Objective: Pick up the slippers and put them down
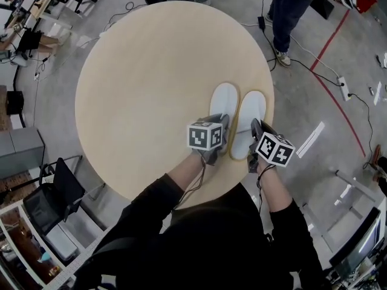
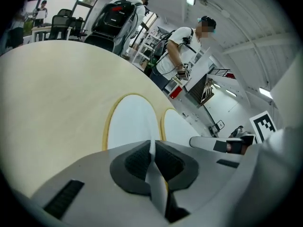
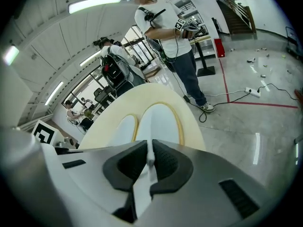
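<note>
The left slipper (image 1: 222, 109) and right slipper (image 1: 250, 121) sit side by side around 4 o'clock on the round table (image 1: 145, 83). The left gripper (image 1: 221, 142) is clamped on the left slipper's heel edge, and the right gripper (image 1: 254, 145) is pinching the right slipper's heel the same way.

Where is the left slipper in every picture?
Head view: the left slipper lies right of the middle on the round table, its heel in the left gripper.
Left gripper view: in the middle, its heel edge pinched between the jaws.
Right gripper view: left of the middle, beside the right slipper.
Shared landmark: the round table.
</note>
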A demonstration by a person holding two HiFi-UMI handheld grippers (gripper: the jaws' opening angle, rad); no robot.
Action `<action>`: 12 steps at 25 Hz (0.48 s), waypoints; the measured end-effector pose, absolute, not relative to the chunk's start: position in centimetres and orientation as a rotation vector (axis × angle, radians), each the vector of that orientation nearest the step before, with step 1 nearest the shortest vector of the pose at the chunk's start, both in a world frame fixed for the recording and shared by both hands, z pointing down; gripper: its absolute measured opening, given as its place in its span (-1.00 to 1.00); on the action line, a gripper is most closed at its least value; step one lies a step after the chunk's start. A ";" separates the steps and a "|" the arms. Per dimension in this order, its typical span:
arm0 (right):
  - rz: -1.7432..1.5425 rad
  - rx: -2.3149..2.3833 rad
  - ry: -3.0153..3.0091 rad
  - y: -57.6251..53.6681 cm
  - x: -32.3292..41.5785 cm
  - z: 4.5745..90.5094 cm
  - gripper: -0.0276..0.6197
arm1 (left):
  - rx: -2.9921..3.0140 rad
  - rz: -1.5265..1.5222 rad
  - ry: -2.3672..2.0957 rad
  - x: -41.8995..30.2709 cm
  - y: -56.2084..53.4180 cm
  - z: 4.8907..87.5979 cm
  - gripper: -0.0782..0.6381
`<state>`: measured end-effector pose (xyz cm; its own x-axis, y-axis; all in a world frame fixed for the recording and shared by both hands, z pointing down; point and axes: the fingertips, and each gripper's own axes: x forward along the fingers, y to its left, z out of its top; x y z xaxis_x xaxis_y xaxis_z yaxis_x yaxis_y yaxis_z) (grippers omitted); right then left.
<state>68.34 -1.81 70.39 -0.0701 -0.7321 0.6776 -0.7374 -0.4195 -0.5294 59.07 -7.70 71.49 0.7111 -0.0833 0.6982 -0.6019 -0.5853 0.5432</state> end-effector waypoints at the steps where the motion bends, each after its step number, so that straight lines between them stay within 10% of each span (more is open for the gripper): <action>1: 1.557 2.147 -1.689 -1.8 68.4 70.3 -0.81 | 2.101 0.796 -0.500 59.2 -7.7 71.3 -0.68; 12: 1.538 2.159 -1.737 -2.0 66.0 68.7 -0.82 | 2.087 0.664 -0.533 56.0 -8.0 69.3 -0.69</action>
